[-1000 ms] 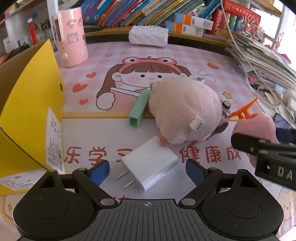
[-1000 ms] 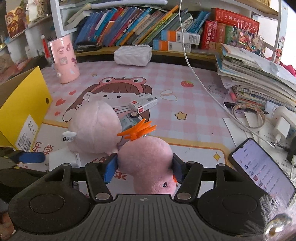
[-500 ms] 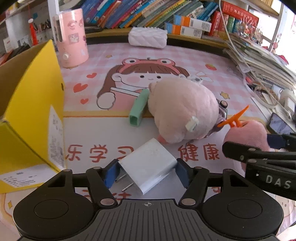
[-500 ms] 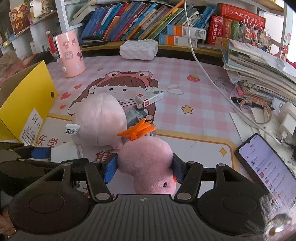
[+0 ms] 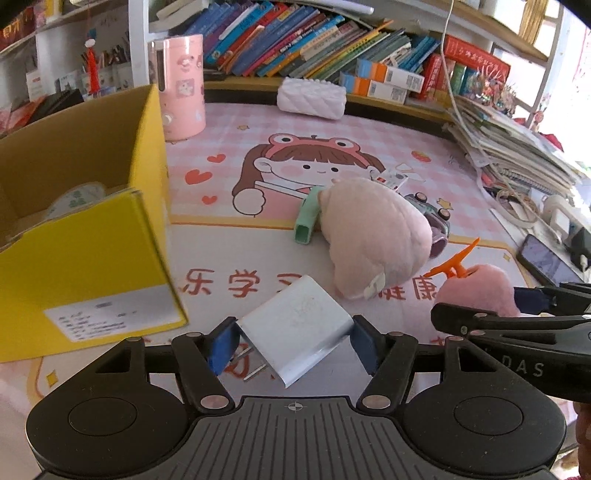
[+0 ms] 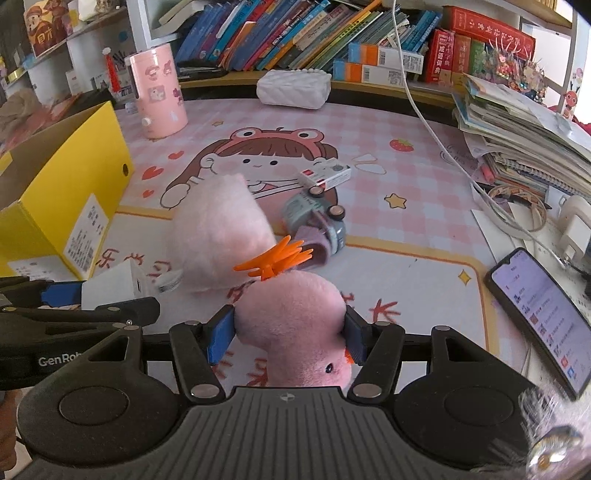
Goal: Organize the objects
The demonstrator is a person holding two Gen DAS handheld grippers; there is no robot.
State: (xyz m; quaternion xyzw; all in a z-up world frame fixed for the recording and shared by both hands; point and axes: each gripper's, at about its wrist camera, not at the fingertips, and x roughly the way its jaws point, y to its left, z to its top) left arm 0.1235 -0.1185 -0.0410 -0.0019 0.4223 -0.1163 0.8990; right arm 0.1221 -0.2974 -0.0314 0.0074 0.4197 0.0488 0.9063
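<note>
Left jaws grip white charger (image 5: 295,326), right jaws pink plush (image 6: 291,314); yellow box (image 5: 92,266) beside.

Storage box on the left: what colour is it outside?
Yellow outside, plain brown cardboard inside; clearest in the left wrist view.

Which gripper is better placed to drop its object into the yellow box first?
The left gripper: its jaws hold the white charger right beside the yellow box. The right gripper, holding the pink plush, is farther away.

A pink checked desk mat printed with a cartoon girl (image 5: 306,166) covers the desk. Behind it runs a wooden shelf of upright colourful books (image 6: 295,33); bright daylight enters right of it.
</note>
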